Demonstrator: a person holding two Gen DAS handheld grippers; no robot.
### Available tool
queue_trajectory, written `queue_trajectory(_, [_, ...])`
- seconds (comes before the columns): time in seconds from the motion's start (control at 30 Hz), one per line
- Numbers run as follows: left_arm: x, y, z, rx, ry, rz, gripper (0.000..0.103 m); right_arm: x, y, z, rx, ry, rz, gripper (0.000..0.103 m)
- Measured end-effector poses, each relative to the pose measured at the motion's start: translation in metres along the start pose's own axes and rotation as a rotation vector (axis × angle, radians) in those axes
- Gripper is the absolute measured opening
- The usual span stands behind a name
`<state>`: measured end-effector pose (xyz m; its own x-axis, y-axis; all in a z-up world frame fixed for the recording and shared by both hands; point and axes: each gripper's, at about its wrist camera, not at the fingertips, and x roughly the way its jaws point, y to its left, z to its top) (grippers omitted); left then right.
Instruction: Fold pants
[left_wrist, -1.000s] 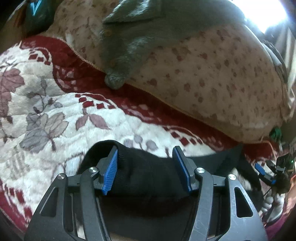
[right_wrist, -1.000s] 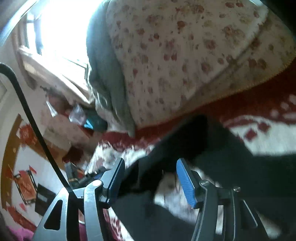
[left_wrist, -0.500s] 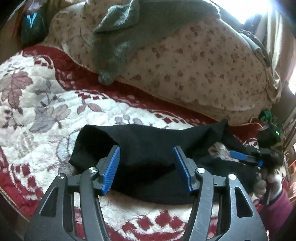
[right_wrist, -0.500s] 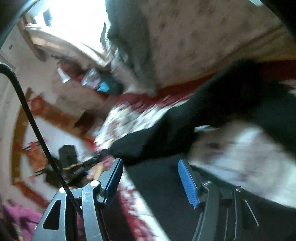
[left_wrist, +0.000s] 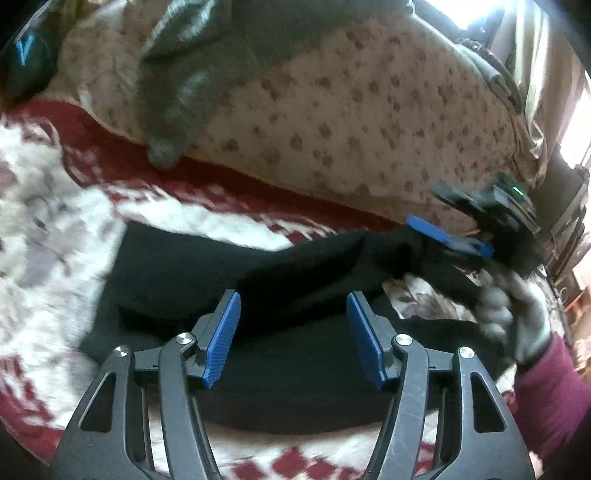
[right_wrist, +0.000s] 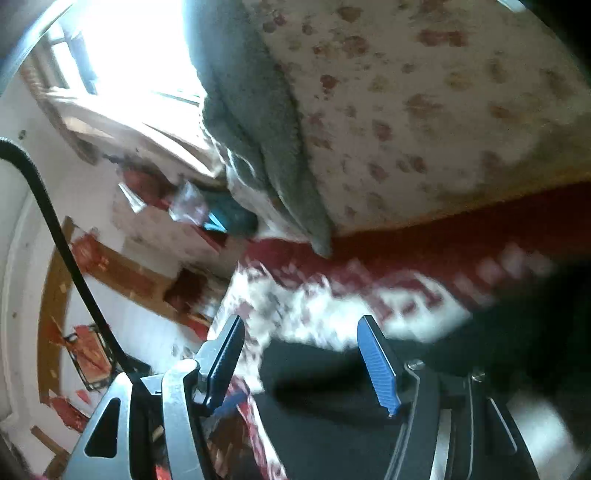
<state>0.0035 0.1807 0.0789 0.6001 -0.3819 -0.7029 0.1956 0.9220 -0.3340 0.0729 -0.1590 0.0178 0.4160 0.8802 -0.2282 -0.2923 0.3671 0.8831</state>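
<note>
black pants (left_wrist: 295, 354) bunched between wide-open left gripper (left_wrist: 291, 332) fingers; right gripper (left_wrist: 448, 236) at far leg end, grip unclear; smooth before creasing.

1. The black pants (left_wrist: 303, 295) run under the left gripper (left_wrist: 291, 332), so their near edge is hidden behind its frame.
2. In the right wrist view the pants (right_wrist: 332, 406) are smeared, their outline lost, and the right picture edge cuts them off.
3. The bedspread (left_wrist: 48, 229) pattern is blurred in both views.
4. The right gripper (left_wrist: 448, 236) looks small and smeared from the left wrist; whether it touches the pants cannot be told.
5. The gloved hand (left_wrist: 513, 314) is blurred.
</note>
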Motion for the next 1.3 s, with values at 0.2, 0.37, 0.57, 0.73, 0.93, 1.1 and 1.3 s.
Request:
queue_trajectory(0.2, [0.023, -0.009, -0.007, -0.057, 0.044, -0.015, 0.060, -0.120, -0.014, -0.055, 0.024, -0.087, -0.174, 0.068])
queue_trajectory(0.37, [0.027, -0.014, -0.001, -0.015, 0.016, 0.023, 0.062, -0.201, -0.015, -0.076, -0.107, -0.149, -0.555, 0.074])
queue_trajectory(0.57, [0.041, -0.025, 0.016, 0.168, 0.032, 0.093, 0.062, -0.191, -0.018, -0.063, -0.329, 0.060, -0.774, 0.074])
queue_trajectory(0.73, [0.061, -0.031, 0.029, 0.299, 0.114, 0.090, 0.063, -0.152, -0.025, -0.039, -0.430, 0.172, -0.716, 0.074])
queue_trajectory(0.93, [0.091, -0.029, 0.031, 0.399, 0.206, 0.145, 0.063, -0.103, -0.065, -0.008, -0.356, 0.275, -0.611, 0.031])
queue_trajectory(1.1, [0.112, -0.033, 0.025, 0.509, 0.209, 0.221, 0.005, -0.106, -0.050, -0.012, -0.457, 0.252, -0.649, 0.007])
queue_trajectory(1.3, [0.086, -0.025, 0.041, 0.421, 0.132, 0.112, 0.001, -0.133, 0.000, -0.022, -0.585, 0.197, -0.735, 0.005])
